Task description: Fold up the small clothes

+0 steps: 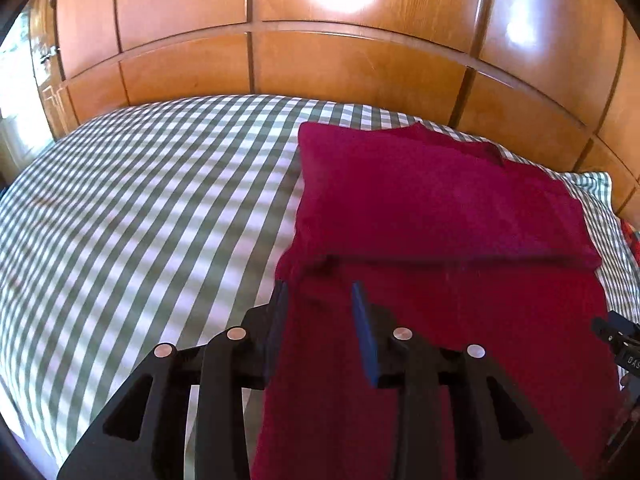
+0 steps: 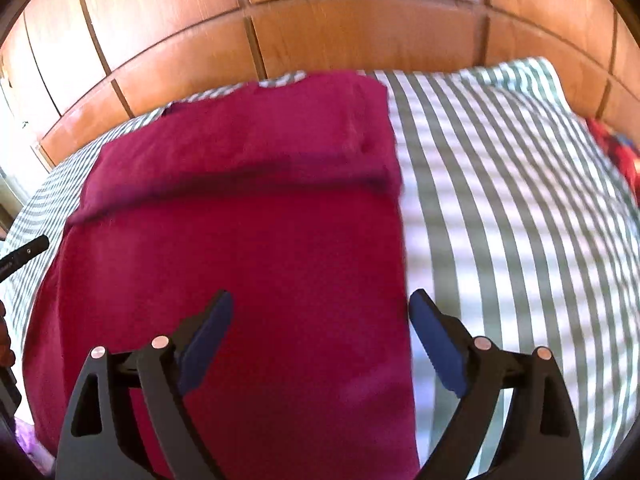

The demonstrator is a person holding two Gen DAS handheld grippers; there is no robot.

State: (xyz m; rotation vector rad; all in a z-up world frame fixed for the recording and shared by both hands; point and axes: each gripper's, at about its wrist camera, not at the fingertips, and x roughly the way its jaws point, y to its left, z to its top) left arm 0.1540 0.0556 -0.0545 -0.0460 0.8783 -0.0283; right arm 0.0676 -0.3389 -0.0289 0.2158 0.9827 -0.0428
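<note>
A dark red garment point(image 1: 440, 208) lies flat on the striped bed sheet point(image 1: 140, 208), its far part folded over toward me with a fold edge running across its middle. My left gripper point(image 1: 318, 290) hovers over the garment's near left edge, jaws a narrow way apart, with cloth seen below the gap and no pinch on it. In the right wrist view the same garment point(image 2: 240, 240) fills the left half. My right gripper point(image 2: 320, 300) stands wide open above the garment's near right edge, with nothing between its blue pads point(image 2: 436, 344).
Orange-brown wooden wardrobe panels point(image 1: 340, 68) rise right behind the bed. A striped pillow point(image 2: 520, 92) lies at the far right, with a red patterned cloth point(image 2: 616, 148) beyond it. A black part of the other gripper point(image 1: 616, 340) shows at the right edge of the left wrist view.
</note>
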